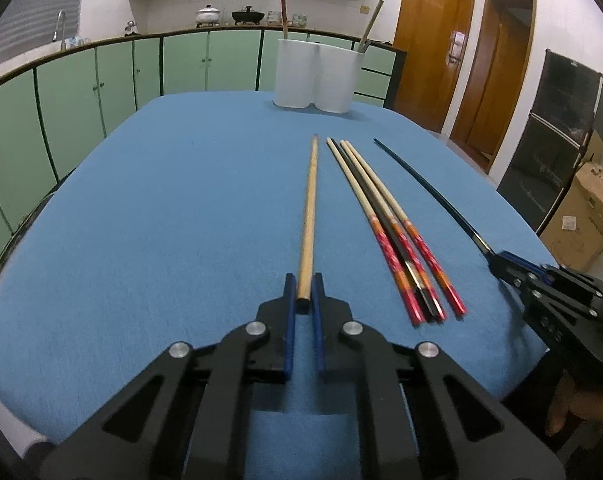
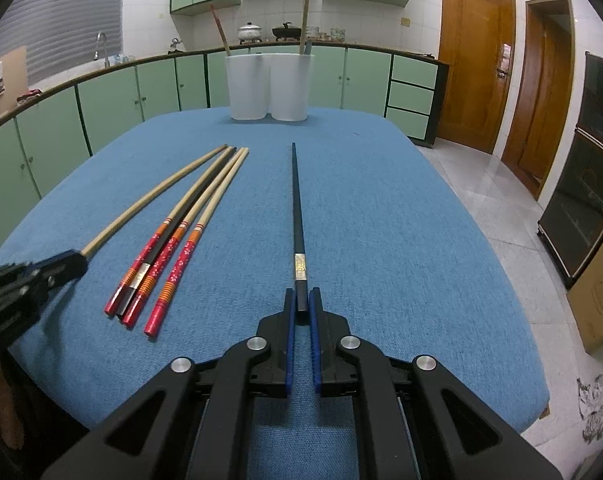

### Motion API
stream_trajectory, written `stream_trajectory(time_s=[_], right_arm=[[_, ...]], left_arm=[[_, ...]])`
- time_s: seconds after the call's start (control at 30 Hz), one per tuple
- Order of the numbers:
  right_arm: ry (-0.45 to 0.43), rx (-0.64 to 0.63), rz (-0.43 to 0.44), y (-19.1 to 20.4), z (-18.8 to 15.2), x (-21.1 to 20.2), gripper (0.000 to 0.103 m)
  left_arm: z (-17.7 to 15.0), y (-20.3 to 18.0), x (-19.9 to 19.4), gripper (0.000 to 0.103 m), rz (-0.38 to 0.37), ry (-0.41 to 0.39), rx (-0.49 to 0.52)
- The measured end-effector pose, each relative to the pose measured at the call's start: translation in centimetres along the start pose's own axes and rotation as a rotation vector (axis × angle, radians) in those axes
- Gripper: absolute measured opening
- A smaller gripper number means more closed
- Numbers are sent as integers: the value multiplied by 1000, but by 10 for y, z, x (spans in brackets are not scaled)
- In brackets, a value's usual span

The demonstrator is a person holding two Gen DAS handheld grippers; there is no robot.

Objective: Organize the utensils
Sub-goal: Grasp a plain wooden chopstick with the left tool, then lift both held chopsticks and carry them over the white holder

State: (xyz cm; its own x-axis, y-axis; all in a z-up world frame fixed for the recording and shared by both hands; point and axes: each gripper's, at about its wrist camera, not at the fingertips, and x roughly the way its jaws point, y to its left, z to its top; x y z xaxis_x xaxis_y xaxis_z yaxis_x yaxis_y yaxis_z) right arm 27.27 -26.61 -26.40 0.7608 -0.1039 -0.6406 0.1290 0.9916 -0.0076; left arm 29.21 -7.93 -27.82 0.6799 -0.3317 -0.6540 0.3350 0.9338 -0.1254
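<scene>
My left gripper (image 1: 303, 286) is shut on the near end of a plain wooden chopstick (image 1: 309, 208) that lies on the blue table (image 1: 161, 220). My right gripper (image 2: 302, 300) is shut on the near end of a black chopstick (image 2: 297, 208); it also shows in the left wrist view (image 1: 433, 184). Between them lies a bundle of red-handled and black chopsticks (image 1: 397, 232), also in the right wrist view (image 2: 173, 248). A white two-cup holder (image 1: 315, 76), also in the right wrist view (image 2: 267, 86), stands at the far edge with a chopstick upright in each cup.
Green kitchen cabinets (image 1: 101, 80) run behind the table. Wooden doors (image 2: 473, 60) and a black oven cabinet (image 2: 589, 168) are on the right. A cardboard box (image 1: 585, 216) sits on the floor beside the table's right edge.
</scene>
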Motion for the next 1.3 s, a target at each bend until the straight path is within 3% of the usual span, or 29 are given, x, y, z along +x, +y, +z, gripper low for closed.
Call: stream_trajectory(time_s=[0.23,0.37,0.5,0.57,0.67,0.97,1.3], right_arm=[[-3,-7,7,1,-1,0,7],[-6,-35,22,4,-4,-4,7],[-14,-63,16,7,-6,-4,7],[-14,-63,17,7,-5,-3,7],[-18,-68,19,8,-3,0,7],[-9,-41,43,5,1,-6,6],[-86,-1,77,-1,49,-67,6]], left_arm=[[-13,-11,-16,8,29,19,-46],[-14,-14,-19,24,27,26,-19],[-18,-18,-19,26,28,24,25],[-18,-20,-18,25,12,21,32],[-17,-19,-18,7,-5,19,33],[-15,-16,-25,6,-27,4,11],[41,-10,-78,6,-38,-120,-33]])
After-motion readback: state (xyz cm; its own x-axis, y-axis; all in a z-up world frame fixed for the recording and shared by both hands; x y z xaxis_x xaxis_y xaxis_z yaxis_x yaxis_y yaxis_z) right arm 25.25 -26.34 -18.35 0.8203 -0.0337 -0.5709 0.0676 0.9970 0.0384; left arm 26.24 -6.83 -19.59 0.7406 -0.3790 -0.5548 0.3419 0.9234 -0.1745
